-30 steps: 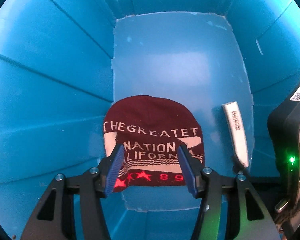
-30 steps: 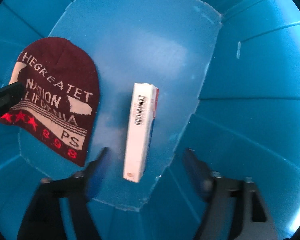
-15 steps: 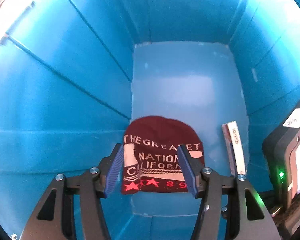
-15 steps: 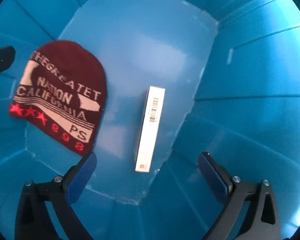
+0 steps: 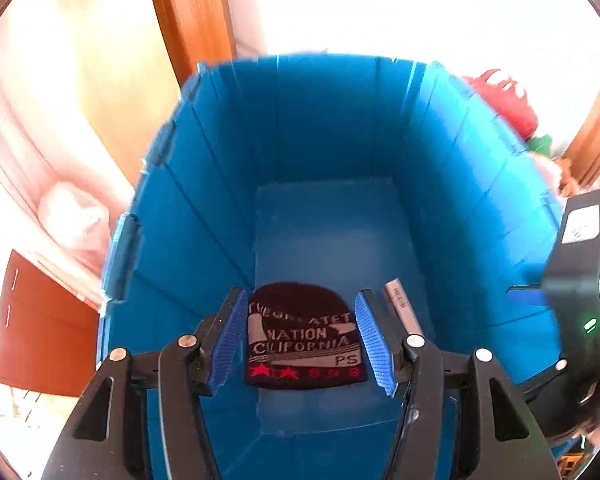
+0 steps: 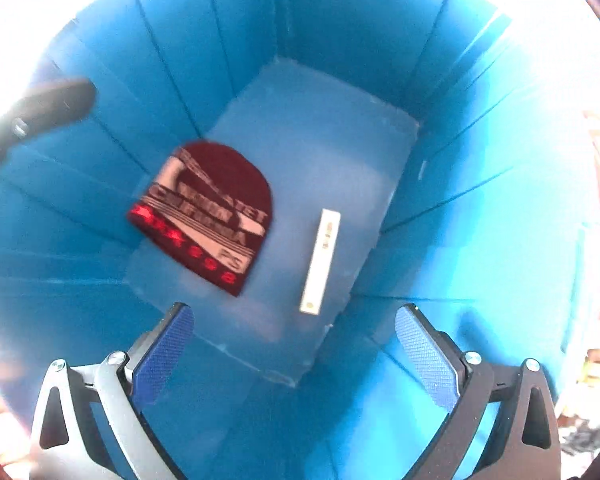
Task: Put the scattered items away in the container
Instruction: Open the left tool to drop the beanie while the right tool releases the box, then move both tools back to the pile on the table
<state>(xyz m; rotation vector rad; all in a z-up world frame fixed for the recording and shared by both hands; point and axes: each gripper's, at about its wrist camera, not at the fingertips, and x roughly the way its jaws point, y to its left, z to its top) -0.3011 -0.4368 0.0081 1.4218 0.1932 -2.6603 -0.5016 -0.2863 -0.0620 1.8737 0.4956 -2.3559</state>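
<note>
Two things on the bin floor in the left wrist view: a dark red knit hat (image 5: 305, 336) with pale lettering and red stars along its band, lying flat near the closer edge of the floor, and a slim white box (image 5: 403, 307) just beside it toward the right wall. Blue bin (image 5: 204, 216) deep, with ribbed walls, its rim in view against a bright room. Left tool (image 5: 300, 334) held above the hat, blue pads part-way spread, nothing between them, hat seen in the gap far below. Black body of the right tool (image 5: 579, 280) with a green light at the right edge of this view. Orange wooden frame (image 5: 192, 20) beyond the far rim, something red and green (image 5: 511, 108) outside the right rim, blurred.

Same two things from the right wrist view. Hat (image 6: 208, 216) against the left wall of the floor, band toward the closer edge, lettering smeared. White box (image 6: 321, 262) lying lengthwise near the right edge of the floor, apart from the hat, one end close to the closer right corner. Right tool (image 6: 296, 356) above the bin (image 6: 479, 240), pads spread wide, empty, box and floor well below. Dark, blurred part of the left tool (image 6: 40, 112) over the left wall.
</note>
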